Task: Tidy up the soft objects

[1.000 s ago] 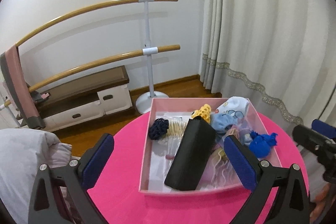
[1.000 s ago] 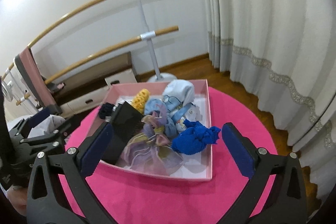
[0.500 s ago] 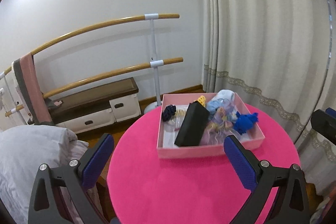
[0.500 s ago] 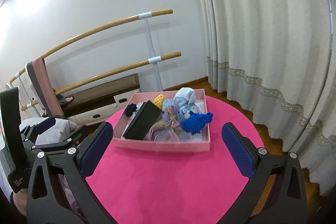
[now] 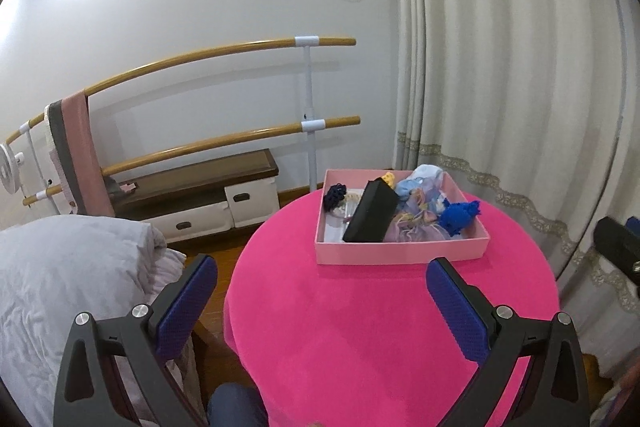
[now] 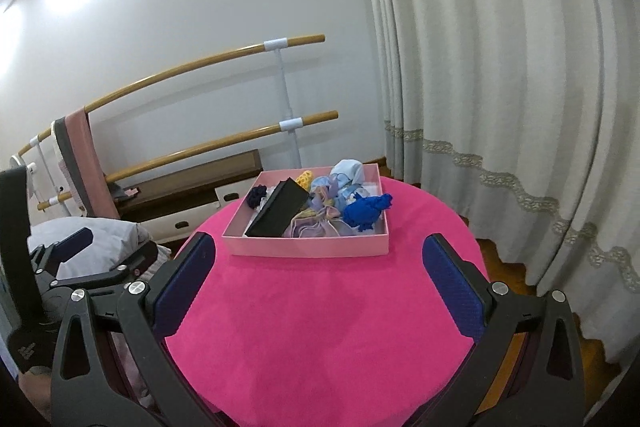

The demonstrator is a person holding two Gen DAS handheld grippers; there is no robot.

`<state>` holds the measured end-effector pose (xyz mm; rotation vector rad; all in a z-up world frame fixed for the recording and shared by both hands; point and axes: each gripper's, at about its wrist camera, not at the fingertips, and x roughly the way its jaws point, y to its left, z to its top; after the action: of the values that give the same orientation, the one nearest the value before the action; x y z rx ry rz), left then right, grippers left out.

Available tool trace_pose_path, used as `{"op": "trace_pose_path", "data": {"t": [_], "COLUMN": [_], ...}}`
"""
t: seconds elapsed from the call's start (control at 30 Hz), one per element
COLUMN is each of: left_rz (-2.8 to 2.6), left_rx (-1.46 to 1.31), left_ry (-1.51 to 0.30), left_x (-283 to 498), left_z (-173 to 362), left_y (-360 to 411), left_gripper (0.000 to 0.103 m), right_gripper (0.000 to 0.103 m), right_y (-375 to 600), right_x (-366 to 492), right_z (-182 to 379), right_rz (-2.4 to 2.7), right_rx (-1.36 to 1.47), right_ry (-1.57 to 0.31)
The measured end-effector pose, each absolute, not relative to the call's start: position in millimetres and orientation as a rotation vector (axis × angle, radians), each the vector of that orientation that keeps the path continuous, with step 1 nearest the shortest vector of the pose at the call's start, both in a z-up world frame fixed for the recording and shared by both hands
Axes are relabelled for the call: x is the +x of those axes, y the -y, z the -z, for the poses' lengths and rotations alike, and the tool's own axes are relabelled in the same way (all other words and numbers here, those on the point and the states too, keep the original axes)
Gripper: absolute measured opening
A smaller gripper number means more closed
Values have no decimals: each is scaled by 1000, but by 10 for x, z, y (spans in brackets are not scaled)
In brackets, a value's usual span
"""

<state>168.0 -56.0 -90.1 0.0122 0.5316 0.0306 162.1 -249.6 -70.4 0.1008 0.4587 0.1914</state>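
A pink box stands at the far side of a round pink table. Inside lie a black case, a bright blue knit piece, a lilac scrunchie, a dark navy scrunchie, a yellow knit piece and pale blue cloth. My left gripper and right gripper hang open and empty over the near table, well back from the box.
White curtains hang at the right. A double wooden barre with a pink towel lines the far wall, above a low drawer bench. White bedding lies left of the table.
Both grippers have pulled up and back from the box, which now looks small and far. Both stay open and empty. The box's contents have not moved.
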Motion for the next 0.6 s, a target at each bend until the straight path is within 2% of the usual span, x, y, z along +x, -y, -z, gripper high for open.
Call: {"op": "trace_pose_path", "data": {"t": [0.27,0.6], "left_rz": [32,36], "left_rx": [7,-8], "left_ry": [-497,-507], "left_x": [1257,1199], "left_z": [667,620], "left_y": [669,631], "left_gripper": [103,103], "right_gripper": [103,103], "right_y": [2508,2545], "right_x": [1502,1471], "right_z": [692,699], "right_rz": [-172,-162], "right_rx": [96,110], "right_ry": [-447,-443]}}
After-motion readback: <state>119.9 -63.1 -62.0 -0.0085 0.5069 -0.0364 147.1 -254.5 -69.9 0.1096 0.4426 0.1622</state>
